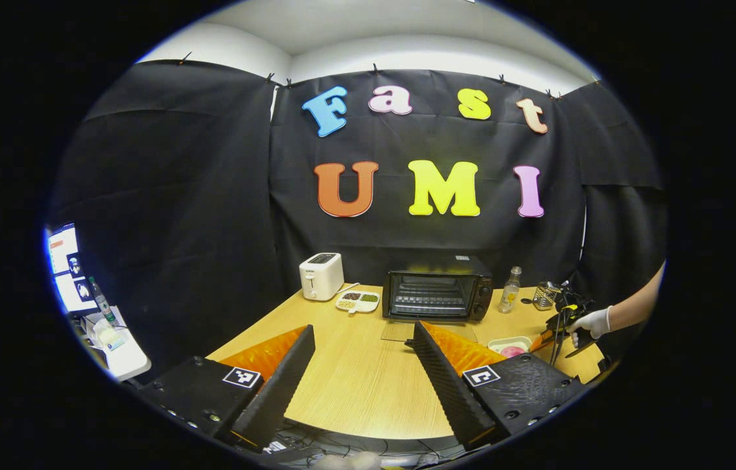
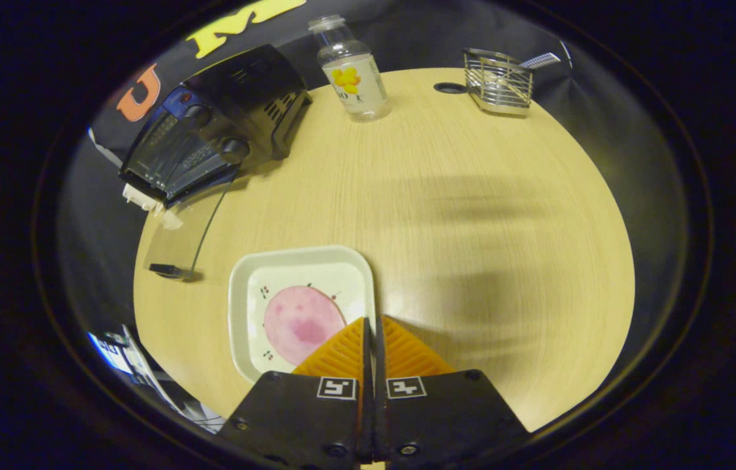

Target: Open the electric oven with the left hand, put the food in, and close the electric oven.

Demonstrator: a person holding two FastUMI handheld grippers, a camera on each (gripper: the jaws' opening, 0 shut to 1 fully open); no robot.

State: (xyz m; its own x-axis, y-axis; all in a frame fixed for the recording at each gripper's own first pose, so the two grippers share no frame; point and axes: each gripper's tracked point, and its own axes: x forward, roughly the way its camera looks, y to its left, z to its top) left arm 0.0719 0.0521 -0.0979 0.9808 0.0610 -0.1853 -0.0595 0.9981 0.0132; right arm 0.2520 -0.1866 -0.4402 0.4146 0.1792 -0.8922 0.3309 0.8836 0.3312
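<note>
The right tongs point(image 2: 371, 326) pinch the plate point(image 2: 241, 287) rim; left tongs point(image 1: 363, 339) spread before the open oven point(image 1: 436, 295), its lettering unreadable.

Black cloth point(image 1: 179, 196) hanging clipped along the top across the back and side walls, white wall and ceiling point(image 1: 407, 39) showing above it. Light wood-grain table point(image 1: 361, 385) curving round at the near edge, cables trailing under it. Small white side table point(image 1: 121, 356) sitting at far left with monitors point(image 1: 66, 267) glowing behind it.
</note>
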